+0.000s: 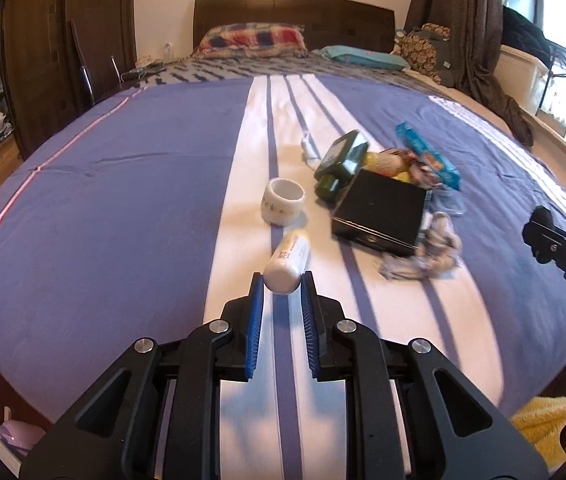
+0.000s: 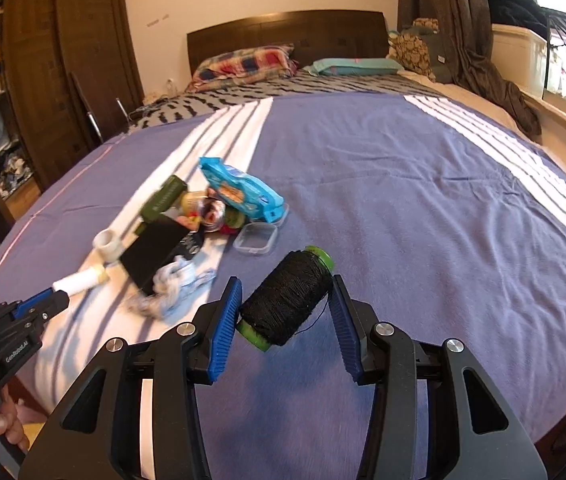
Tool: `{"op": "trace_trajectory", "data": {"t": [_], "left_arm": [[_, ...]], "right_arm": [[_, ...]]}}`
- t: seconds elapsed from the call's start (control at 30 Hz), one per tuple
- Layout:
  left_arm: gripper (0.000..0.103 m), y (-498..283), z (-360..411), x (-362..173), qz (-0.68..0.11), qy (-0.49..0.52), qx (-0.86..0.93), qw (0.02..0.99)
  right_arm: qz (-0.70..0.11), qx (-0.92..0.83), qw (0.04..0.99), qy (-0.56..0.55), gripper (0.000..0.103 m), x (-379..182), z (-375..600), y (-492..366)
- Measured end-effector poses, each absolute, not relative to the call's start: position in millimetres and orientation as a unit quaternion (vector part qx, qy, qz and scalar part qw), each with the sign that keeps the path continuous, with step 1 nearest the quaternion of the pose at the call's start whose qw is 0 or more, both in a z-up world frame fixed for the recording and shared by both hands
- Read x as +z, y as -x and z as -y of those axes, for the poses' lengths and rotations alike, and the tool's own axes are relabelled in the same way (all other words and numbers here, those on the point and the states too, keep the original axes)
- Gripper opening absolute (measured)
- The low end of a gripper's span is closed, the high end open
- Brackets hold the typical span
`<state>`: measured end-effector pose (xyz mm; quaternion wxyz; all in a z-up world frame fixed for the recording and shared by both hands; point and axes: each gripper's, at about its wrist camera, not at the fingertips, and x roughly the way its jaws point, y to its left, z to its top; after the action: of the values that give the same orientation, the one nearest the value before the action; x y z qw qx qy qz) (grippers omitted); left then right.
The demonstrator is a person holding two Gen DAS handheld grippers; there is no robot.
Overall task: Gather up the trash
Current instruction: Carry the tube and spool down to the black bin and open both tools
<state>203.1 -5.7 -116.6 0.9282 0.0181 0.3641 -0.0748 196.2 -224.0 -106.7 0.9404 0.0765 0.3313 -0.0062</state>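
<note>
the left gripper (image 1: 281, 286) pinches the near end of a white tube (image 1: 286, 261) between its blue pads (image 1: 256, 312), the tube pointing away from the camera over the white stripe of the purple bed cover (image 1: 103, 200); the right gripper (image 2: 286, 300) clamps a spool of black thread (image 2: 288, 298) on a green core, held slantwise between its blue pads, one green end poking out low by the left pad and the other showing at the far end; the rest of the trash lies in a loose heap on the bed, beyond the left gripper and to the left of the right one; a small white cup (image 1: 284, 201) stands just past the tube's tip; beside it lies a black box (image 1: 381, 212) with a dark green bottle (image 1: 343, 162) leaning against its far side; a blue snack packet (image 2: 239, 190) rests on top of some crumpled wrappers behind the box; a clear plastic lid (image 2: 255, 239) sits flat just beside the heap, on the purple part; a scrunched pale cloth (image 2: 175, 284) lies at the near corner of the box; a plaid pillow (image 1: 251, 40) and a teal one (image 2: 357, 66) lie at the headboard; fingers of the person's hand (image 2: 5, 426) show at the lower left edge of the right wrist view, under the left gripper.
</note>
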Motion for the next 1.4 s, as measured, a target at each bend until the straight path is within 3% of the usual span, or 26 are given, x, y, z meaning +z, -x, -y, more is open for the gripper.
{"op": "trace_trajectory", "data": {"t": [0.37, 0.67, 0.9, 1.4], "left_arm": [[0.016, -115.2, 7.7, -68.4, -0.314, -0.023, -0.105, 0.943], [0.016, -56.6, 12.3, -70.6, -0.313, -0.021, -0.130, 0.941], [0.016, -32.8, 18.6, -105.2, -0.349, -0.028, -0.147, 0.925], [0.016, -47.8, 32.7, -234.7, -0.499, -0.037, -0.171, 0.849]], "right_arm": [[-0.296, 0.023, 0.953, -0.065, 0.046, -70.7, 210.3, -112.3], [-0.302, 0.030, 0.951, -0.064, 0.046, -78.6, 202.2, -51.3], [-0.339, 0.037, 0.938, -0.057, 0.046, -114.9, 189.7, -25.3], [-0.483, 0.066, 0.870, -0.071, 0.046, -229.1, 180.5, -39.0]]}}
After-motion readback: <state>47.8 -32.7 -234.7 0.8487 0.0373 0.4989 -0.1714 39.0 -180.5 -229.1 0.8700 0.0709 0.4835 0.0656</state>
